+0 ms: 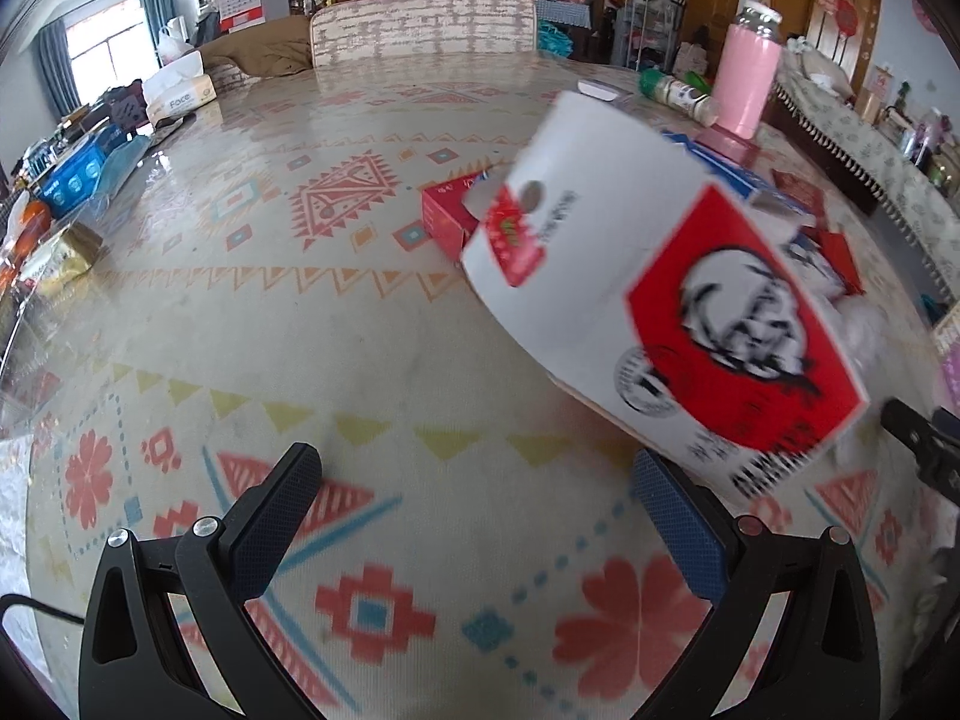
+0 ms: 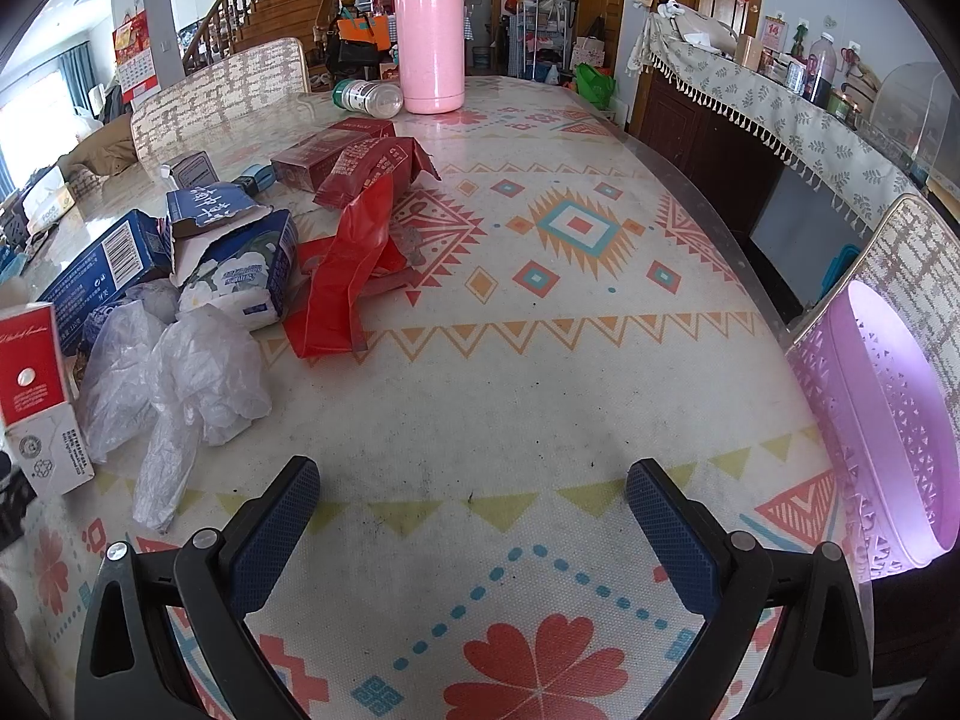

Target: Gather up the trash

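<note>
A white and red carton (image 1: 660,312) is blurred and tilted over the table (image 1: 300,312), just beyond my left gripper's right finger and not between the fingers. My left gripper (image 1: 474,462) is open and holds nothing. The same carton (image 2: 36,396) shows at the far left edge of the right wrist view. Beside it lie crumpled clear plastic bags (image 2: 180,384), torn blue boxes (image 2: 120,252), a red wrapper (image 2: 348,276) and red boxes (image 2: 336,156). My right gripper (image 2: 474,471) is open over bare tablecloth. A purple basket (image 2: 888,432) leans at the table's right edge.
A pink flask (image 2: 432,42) stands at the far side with a small bottle (image 2: 369,97) lying next to it. A small red box (image 1: 447,213) sits mid-table. A tissue box (image 1: 180,93) and blue packs (image 1: 78,171) line the left edge. A chair (image 1: 420,24) stands behind.
</note>
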### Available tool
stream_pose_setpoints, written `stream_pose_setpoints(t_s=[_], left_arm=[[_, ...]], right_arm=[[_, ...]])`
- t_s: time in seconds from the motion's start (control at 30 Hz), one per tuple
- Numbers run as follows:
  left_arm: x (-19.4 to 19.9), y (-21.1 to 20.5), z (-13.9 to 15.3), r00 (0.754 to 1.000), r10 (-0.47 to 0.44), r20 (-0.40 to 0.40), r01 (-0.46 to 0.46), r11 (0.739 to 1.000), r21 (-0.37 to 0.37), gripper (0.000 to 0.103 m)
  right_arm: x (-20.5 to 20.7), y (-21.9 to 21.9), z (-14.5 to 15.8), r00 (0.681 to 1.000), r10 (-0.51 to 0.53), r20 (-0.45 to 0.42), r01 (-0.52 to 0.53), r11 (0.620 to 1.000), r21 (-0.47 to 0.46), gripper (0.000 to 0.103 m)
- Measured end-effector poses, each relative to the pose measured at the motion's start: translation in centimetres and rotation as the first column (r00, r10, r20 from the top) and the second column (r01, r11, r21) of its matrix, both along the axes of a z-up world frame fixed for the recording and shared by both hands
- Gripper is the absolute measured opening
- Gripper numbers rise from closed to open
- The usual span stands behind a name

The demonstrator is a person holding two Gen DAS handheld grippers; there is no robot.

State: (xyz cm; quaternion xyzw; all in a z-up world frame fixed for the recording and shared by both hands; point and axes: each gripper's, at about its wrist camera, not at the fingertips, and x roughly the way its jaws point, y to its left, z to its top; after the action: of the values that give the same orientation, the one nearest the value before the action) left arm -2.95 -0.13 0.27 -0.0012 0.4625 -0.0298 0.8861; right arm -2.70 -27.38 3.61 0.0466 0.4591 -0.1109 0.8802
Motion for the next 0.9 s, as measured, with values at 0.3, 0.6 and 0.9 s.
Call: stream_pose_setpoints(t_s=[0.3, 0.6, 0.9], left_arm=[[-6.3, 3.0, 1.5, 0.997, 0.053, 0.058, -0.047, 0.994, -0.095, 0.103], [-9.8, 4.1, 3.3, 0.991, 0.108, 0.08, -0.105, 0.993, -0.046, 0.103], [-12.2, 3.3, 5.7, 0.981, 0.106, 0.165, -0.106, 0.994, -0.011, 0.103]], right_arm=[[-1.4, 0.3, 0.0, 0.997, 0.058, -0.06, -0.057, 0.998, 0.019, 0.103], [-4.1, 0.9, 0.2, 0.996, 0.066, -0.063, -0.064, 0.998, 0.028, 0.103], [-10.6, 1.9, 4.5, 0.979, 0.061, 0.192, -0.093, 0.983, 0.159, 0.102]])
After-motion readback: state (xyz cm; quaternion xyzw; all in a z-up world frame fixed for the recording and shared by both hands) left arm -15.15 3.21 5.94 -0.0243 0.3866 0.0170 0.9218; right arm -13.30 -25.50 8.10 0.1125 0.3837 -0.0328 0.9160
